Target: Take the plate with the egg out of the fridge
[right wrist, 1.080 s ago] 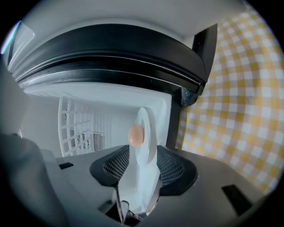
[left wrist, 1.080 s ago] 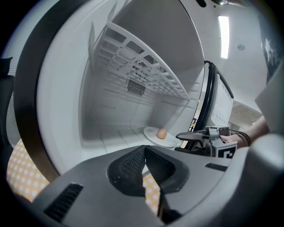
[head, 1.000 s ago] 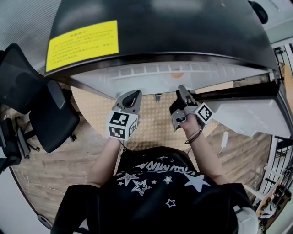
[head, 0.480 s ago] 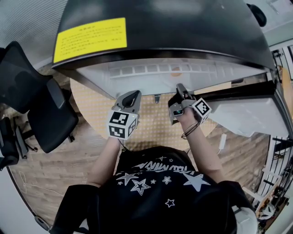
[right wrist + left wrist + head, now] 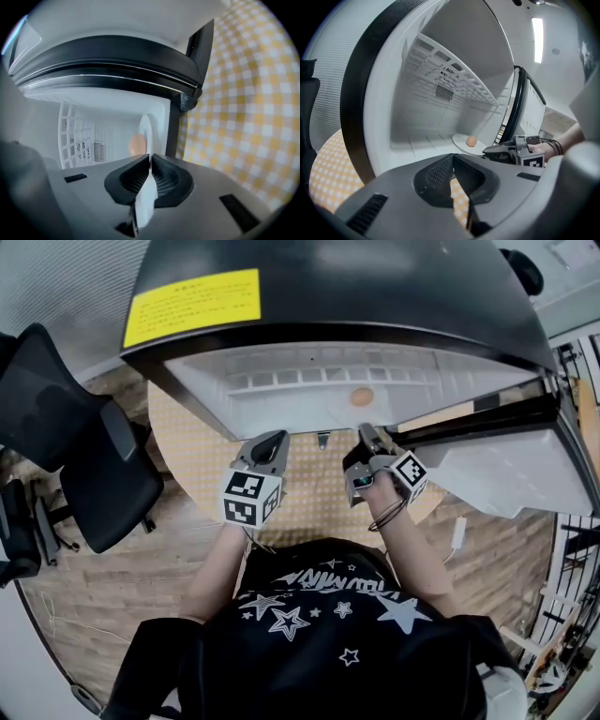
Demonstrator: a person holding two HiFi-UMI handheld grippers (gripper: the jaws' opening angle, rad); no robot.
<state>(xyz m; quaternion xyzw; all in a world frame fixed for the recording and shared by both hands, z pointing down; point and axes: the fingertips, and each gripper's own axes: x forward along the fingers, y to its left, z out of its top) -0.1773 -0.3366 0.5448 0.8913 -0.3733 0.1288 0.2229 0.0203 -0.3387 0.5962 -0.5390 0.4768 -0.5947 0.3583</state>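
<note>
Your right gripper (image 5: 150, 157) has just been closing its jaws and now pinches the near rim of the plate (image 5: 146, 126). The egg (image 5: 136, 143) sits on it, inside the fridge (image 5: 108, 56) at the right. Left gripper (image 5: 453, 156) is clenched on nothing. Looks ready to pull out.

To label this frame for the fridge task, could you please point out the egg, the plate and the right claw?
egg (image 5: 471, 140): left gripper view, middle of the shell.
plate (image 5: 458, 141): left gripper view, bare surface left of the egg.
right claw (image 5: 366, 432): head view, at its tips.
</note>
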